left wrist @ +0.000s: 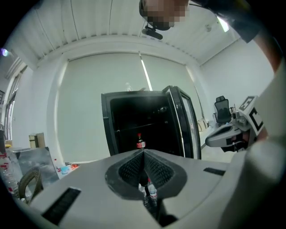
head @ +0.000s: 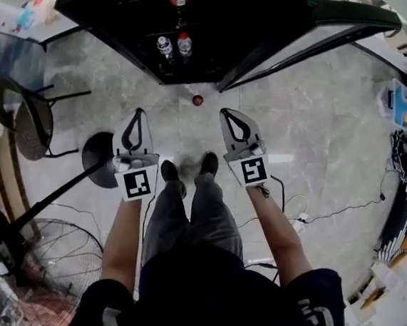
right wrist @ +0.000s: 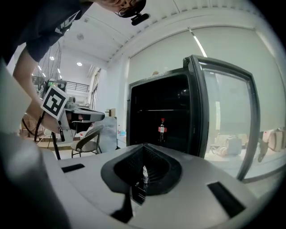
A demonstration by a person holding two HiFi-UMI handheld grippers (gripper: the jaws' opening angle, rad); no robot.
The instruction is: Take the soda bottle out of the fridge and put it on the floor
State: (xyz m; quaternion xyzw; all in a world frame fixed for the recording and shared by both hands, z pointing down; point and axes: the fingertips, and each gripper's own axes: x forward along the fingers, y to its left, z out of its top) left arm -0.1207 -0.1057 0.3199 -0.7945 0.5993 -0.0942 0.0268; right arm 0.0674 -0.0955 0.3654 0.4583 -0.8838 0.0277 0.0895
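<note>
- Black metal fridge (head: pixel 103 11): stands at the far edge of the grey marbled stone floor (head: pixel 315 133). Its glass-paned door (head: pixel 334 28) is swung wide to the right, which leaves the shelves open to a straight reach.
- Dark soda bottle with a red cap and red label (right wrist: pixel 162 129): upright and alone on a middle shelf, about midway between the shelf's side edges. It is not yet taken out. The bare shelf on both sides should give the jaws room to close on it.
- Two clear plastic water bottles (head: pixel 164 46): side by side at the front edge of the bottom shelf, below the soda bottle. They are no part of the task.
- Small round dark thing with a red top (head: pixel 197 100): on the floor just before the fridge's front edge. Its kind cannot be told.
- Grey plastic left gripper (head: pixel 138 112): tongs pressed together with nothing between them. It is held roughly level and aimed into the open fridge, well apart from the bottle.
- Grey plastic right gripper (head: pixel 225 112): tongs likewise together and empty. It sits parallel to the left one and faces the same shelf.
- Step judged: approach. Whichever gripper makes the grasp must first part its tongs.
</note>
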